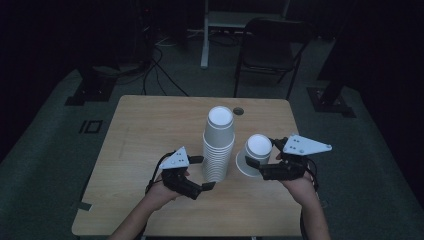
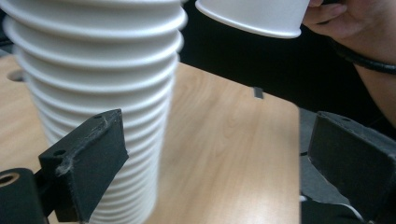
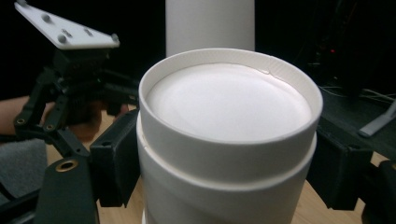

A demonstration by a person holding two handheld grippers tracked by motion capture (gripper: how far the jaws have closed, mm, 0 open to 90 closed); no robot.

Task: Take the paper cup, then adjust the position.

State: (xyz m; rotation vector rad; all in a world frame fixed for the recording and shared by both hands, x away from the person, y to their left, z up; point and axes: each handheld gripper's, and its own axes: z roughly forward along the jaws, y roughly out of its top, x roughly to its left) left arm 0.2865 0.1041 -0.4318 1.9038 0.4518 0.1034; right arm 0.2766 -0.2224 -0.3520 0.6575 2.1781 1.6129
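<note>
Clamped in my right tongs (image 3: 224, 154), one upturned white paper cup (image 3: 229, 135) awaits setting down; left tongs (image 2: 215, 163) gape beside the tall white cup stack (image 2: 100, 93), tabletop (image 1: 150, 125) centre.

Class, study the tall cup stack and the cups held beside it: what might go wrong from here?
1. The left gripper sits open close to the tall stack of upside-down cups; a nudge might topple it.
2. The right gripper appears to clamp two nested cups; one might slip off.
</note>
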